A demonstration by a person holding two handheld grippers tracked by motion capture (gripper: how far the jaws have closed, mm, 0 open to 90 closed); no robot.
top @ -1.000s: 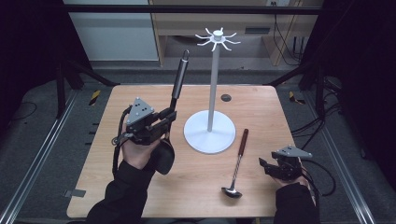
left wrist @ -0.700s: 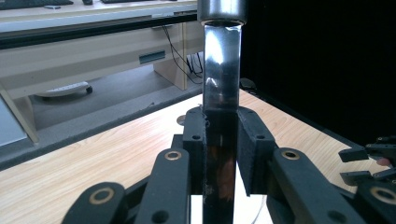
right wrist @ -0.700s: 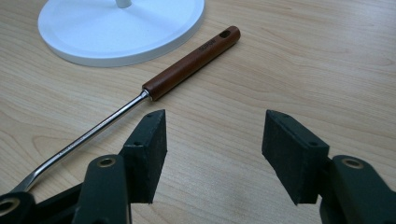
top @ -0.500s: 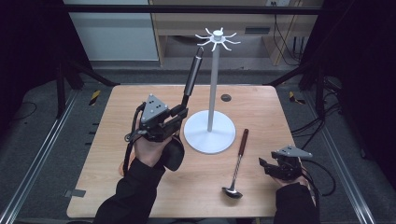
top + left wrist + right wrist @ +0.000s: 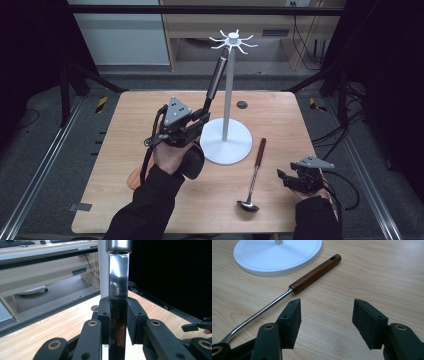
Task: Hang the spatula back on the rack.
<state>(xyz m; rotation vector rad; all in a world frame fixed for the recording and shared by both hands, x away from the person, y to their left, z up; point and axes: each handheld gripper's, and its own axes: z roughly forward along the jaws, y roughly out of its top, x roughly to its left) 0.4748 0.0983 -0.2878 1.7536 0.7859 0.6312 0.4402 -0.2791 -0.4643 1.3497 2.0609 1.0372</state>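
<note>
— Pads of my left gripper [image 5: 196, 121] are clamped on the flat metal shank of a utensil [image 5: 216, 80], one pad on each face, so it cannot twist while I lift it

— Where is it pointing?

— Up and away from me, tilted toward the white rack [image 5: 229, 95]. Its dark handle end stands right by the crown of hooks [image 5: 233, 41] at the top of the pole; whether it touches a hook yet I cannot tell. I judge I hold it low on the shank so the handle end is free to catch a hook

— How does the piece look?

— In the left gripper view the shank [image 5: 117, 302] is a polished, mirror-dark strip that runs up between the pads into a rounder, shiny collar at the top edge. From the high view the handle is a slim dark-grey bar. The working end is hidden below my hand

— And your other side?

— My right gripper [image 5: 292, 179] rests at the near right corner of the table [image 5: 120, 130], jaws apart with nothing between them. Just ahead of it lies a ladle [image 5: 255, 172] with a reddish wooden handle [image 5: 315, 273], a hanging hole at its tip and a steel stem, bowl toward me. It lies just beside the rack's round base [image 5: 274, 257], handle end nearest the base, so I judge it waits its turn for a hook

— Anything else?

— Something orange [image 5: 136, 177] peeks out from under my left sleeve; I cannot make out what
</note>
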